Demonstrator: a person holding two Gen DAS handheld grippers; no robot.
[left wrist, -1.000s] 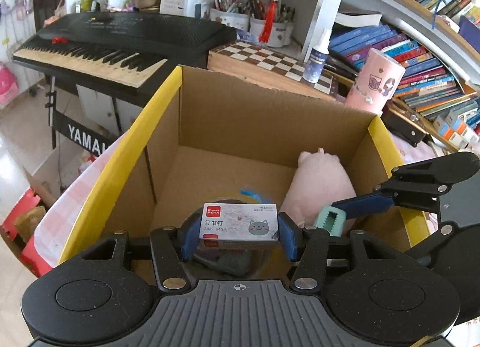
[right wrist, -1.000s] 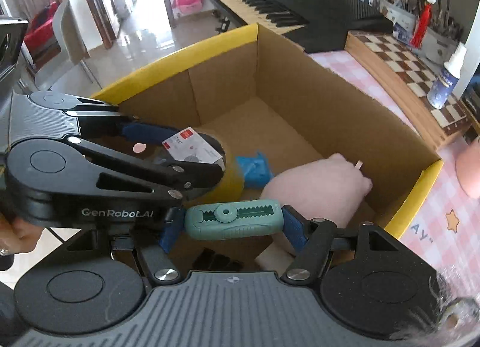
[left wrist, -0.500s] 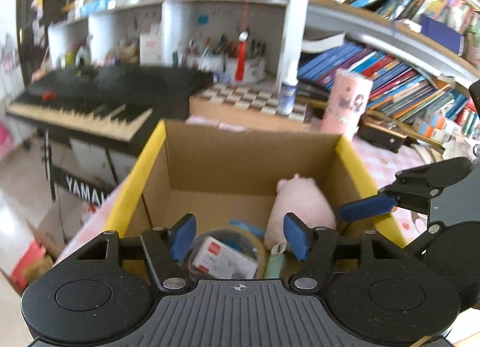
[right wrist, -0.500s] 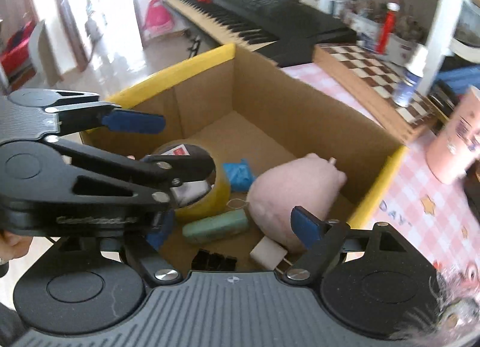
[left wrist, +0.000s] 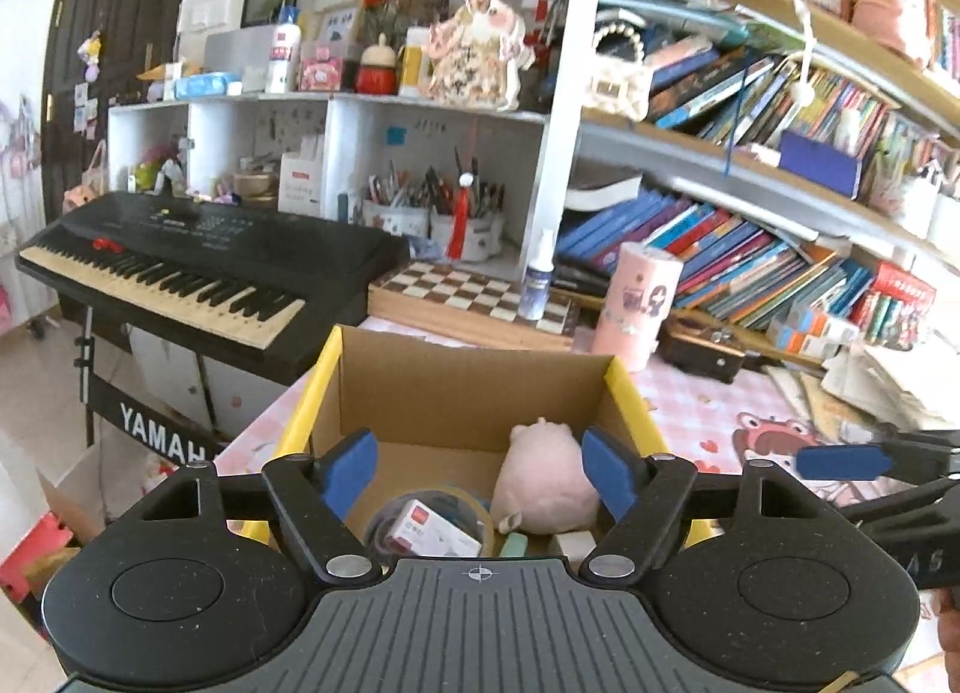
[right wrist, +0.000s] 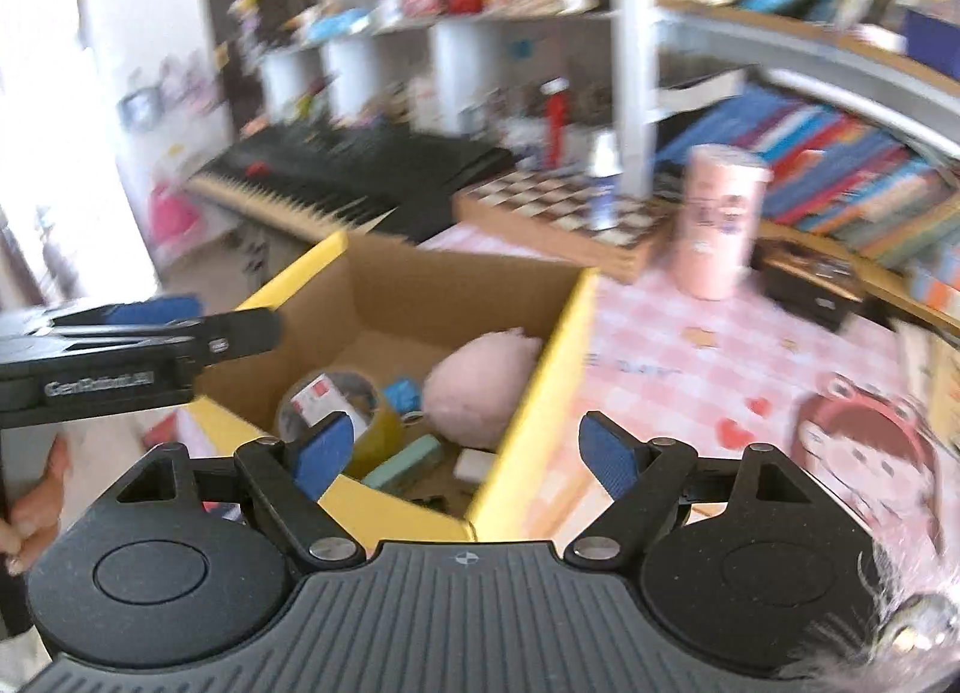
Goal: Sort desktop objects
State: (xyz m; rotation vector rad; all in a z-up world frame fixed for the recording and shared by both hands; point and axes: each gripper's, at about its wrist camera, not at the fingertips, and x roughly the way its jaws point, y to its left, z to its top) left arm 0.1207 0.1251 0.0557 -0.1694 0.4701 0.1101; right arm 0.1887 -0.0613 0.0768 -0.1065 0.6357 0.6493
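Observation:
A cardboard box with yellow rims (left wrist: pixel 624 393) (right wrist: pixel 540 369) stands on the pink checked table. In it lie a pink plush toy (left wrist: pixel 543 483) (right wrist: pixel 480 387), a tape roll (left wrist: pixel 384 519) (right wrist: pixel 372 429) with a small staple box (left wrist: pixel 432 528) (right wrist: pixel 315 396) resting on it, a green clip (left wrist: pixel 513 543) (right wrist: pixel 402 462) and a white eraser (right wrist: pixel 474 465). My left gripper (left wrist: pixel 478 474) hovers above the box's near side, its jaws opening with nothing between them. My right gripper (right wrist: pixel 467 453) is open and empty over the box's near right corner.
Behind the box are a black keyboard (left wrist: pixel 180 261), a chessboard (left wrist: pixel 468 297), a spray bottle (left wrist: pixel 537 279) and a pink cup (left wrist: pixel 636 303) (right wrist: pixel 717 225). Bookshelves (left wrist: pixel 750 249) fill the back. A pink cartoon print (right wrist: pixel 864 453) marks the tablecloth on the right. A hand (right wrist: pixel 30 507) grips the left tool.
The left gripper let the staple box drop onto the tape roll and the right let the green clip fall into the box. Both jaws widened, and both grippers rose and drew back.

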